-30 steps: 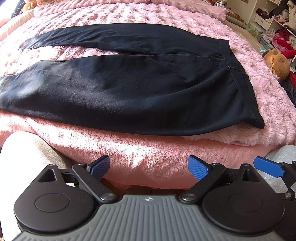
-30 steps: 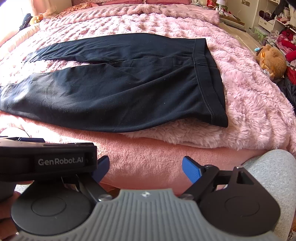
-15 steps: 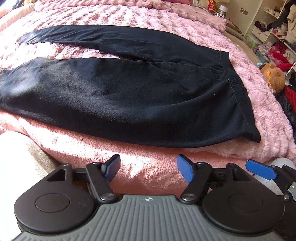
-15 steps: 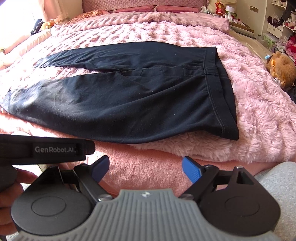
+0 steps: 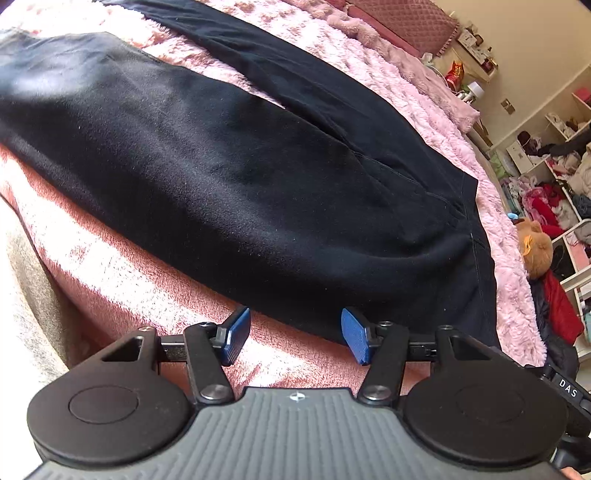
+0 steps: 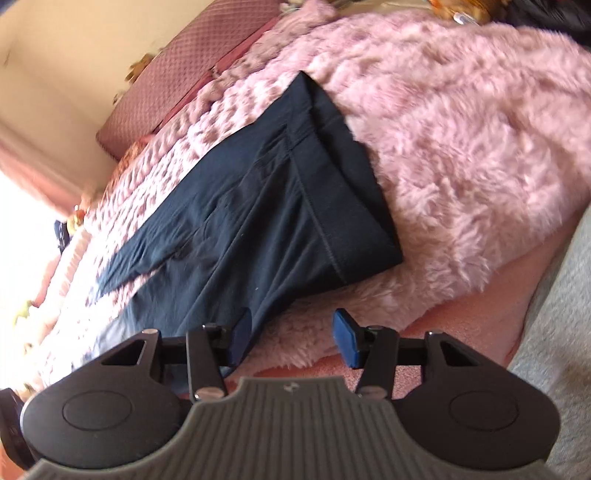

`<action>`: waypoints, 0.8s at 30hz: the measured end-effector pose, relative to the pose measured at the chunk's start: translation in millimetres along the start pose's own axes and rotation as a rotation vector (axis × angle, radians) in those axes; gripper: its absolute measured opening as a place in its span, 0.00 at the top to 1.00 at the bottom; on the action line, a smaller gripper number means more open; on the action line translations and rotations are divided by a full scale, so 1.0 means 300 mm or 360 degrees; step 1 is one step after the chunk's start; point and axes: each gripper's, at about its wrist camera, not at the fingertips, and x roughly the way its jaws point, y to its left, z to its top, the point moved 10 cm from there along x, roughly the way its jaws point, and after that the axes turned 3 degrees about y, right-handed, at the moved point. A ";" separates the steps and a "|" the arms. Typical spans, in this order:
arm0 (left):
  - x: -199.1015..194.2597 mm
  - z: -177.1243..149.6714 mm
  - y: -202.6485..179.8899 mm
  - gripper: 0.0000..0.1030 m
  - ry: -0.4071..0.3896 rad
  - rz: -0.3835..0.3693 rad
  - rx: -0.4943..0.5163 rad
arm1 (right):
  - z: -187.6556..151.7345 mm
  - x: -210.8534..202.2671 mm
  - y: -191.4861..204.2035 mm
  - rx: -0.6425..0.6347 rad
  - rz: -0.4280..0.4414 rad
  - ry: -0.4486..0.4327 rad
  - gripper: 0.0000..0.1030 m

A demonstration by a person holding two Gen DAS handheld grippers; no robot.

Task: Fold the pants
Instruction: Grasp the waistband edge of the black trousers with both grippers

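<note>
- Left wrist view: the black, matte, soft-knit pants [image 5: 229,173] lie flat on a pink shaggy faux-fur blanket [image 5: 417,110] that covers the bed, legs running toward the upper left and the stitched waistband [image 5: 480,258] toward the right.
- Both legs are spread apart, with a wedge of pink fur showing between them near the top.
- Nearer the camera, a smoother salmon-pink fleece cover [image 5: 122,280] wraps the bed edge under the fur.
- The left tool [image 5: 293,334] hovers over that fleece at the near hem of the pants, its ribbed blue pads [image 5: 236,334] set wide apart with nothing between them.
- Beyond the bed on the right sit a brown plush toy [image 5: 535,251] and white shelves [image 5: 565,147] crowded with clothes; a quilted dusty-pink headboard [image 5: 410,22] shows at the top.
- Right wrist view, strongly tilted and somewhat blurred: the same pants [image 6: 258,206] appear dark navy here, with the waistband corner [image 6: 369,236] resting on the long-pile fur [image 6: 461,147].
- The right tool [image 6: 293,338] also stands wide and empty, its left pad [image 6: 242,334] in front of the lower edge of the pants and its right pad over fur; whether the pad touches the cloth I cannot tell.
- Grey knit fabric [image 6: 561,295] fills the right edge.
</note>
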 end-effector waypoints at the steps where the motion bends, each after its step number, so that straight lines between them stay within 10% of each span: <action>1: 0.000 0.002 0.009 0.39 -0.0009 -0.0012 -0.0016 | 0.013 0.006 -0.023 0.0115 0.0052 -0.0009 0.54; 13: -0.046 0.123 0.211 0.51 -0.0353 0.0323 -0.0266 | 0.097 0.027 -0.172 0.0891 0.0510 -0.0093 0.93; 24: -0.044 0.095 0.433 0.57 -0.0275 -0.0035 -0.0932 | 0.094 -0.053 -0.132 0.0599 0.0388 -0.0202 0.93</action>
